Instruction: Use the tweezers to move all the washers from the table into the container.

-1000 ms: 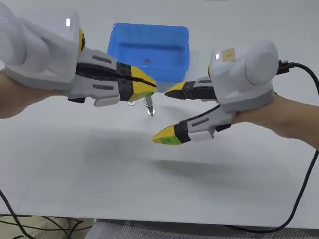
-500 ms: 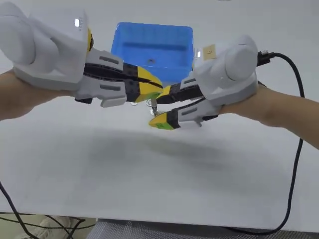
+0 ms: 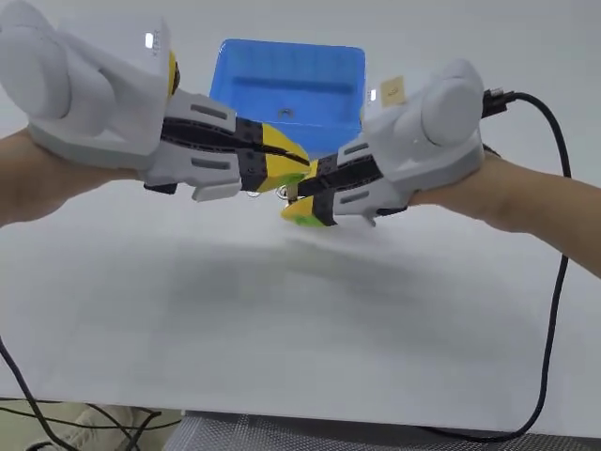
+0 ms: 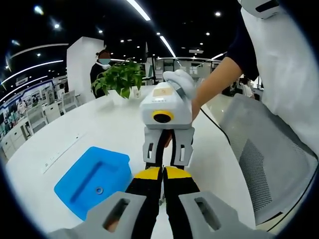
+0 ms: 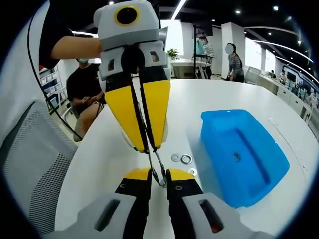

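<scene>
Tweezers (image 5: pixel 157 172), in the right gripper view, stick out of the left gripper (image 5: pixel 146 147), whose yellow jaws pinch their rear end. Their long axis follows those jaws, and the tips point in between the jaws of the right gripper (image 5: pixel 159 175). Washers (image 5: pixel 186 159) lie on the table (image 5: pixel 114 164) just beside the blue container (image 5: pixel 219 164).

In the head view, the right jaws, wide apart a second ago, have drawn close round the tips; whether they press them I cannot tell. It looks like a regrip, not yet a pick.

In the left gripper view, its own jaws sit pressed together.

We log a leafy potted plant (image 4: pixel 121 79) beside a standing person (image 4: pixel 99 69), a grey mesh chair (image 4: pixel 266 164) (close by, seat unseen), and ceiling strip lights (image 4: pixel 144 10) overhead.
</scene>
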The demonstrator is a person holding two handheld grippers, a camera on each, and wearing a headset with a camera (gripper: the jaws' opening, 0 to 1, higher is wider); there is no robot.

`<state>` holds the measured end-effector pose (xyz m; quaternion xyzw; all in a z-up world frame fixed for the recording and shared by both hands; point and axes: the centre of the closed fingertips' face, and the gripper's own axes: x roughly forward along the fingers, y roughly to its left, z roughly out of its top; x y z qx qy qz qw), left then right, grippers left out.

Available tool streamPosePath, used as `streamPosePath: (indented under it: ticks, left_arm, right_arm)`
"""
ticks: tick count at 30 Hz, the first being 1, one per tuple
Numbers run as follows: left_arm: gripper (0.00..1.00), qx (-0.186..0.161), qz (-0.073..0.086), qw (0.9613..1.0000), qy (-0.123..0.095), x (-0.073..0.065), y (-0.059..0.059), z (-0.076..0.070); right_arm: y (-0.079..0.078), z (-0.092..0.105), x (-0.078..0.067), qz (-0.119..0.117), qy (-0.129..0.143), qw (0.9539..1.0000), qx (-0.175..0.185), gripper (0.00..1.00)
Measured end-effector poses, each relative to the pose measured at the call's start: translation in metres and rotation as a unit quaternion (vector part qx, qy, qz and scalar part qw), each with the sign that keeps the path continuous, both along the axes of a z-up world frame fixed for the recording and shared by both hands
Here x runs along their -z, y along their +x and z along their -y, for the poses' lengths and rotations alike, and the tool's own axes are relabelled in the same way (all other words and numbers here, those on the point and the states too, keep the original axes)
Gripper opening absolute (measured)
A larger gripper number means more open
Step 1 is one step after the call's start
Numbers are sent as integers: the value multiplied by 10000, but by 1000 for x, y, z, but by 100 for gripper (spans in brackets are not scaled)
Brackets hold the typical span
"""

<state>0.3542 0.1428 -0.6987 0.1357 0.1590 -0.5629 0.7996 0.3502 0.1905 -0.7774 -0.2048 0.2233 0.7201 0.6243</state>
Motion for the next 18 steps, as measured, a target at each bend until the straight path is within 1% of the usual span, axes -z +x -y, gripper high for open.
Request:
streamPosePath:
  ticks: [8, 10, 12, 14, 18]
  left_arm:
    - [5, -25, -3, 10000, -9, 1, 1, -2]
    - [5, -94, 85, 9999, 57, 1, 5, -4]
    - [5, -120, 43, 9999, 46, 1, 5, -5]
    - [5, -169, 37, 9998, 47, 1, 6, -6]
    - [5, -139, 12, 9999, 40, 1, 2, -5]
  right_arm:
    - [0, 0, 0, 35, -22, 10000, -23, 11]
    - [1, 0, 0, 51, -16, 10000, 17, 11]
    - [1, -1, 0, 71, -2, 10000, 25, 11]
    - [0, -1, 0, 185, 9, 9998, -16, 10]
    - [-2, -1, 0, 325, 17, 9994, -95, 10]
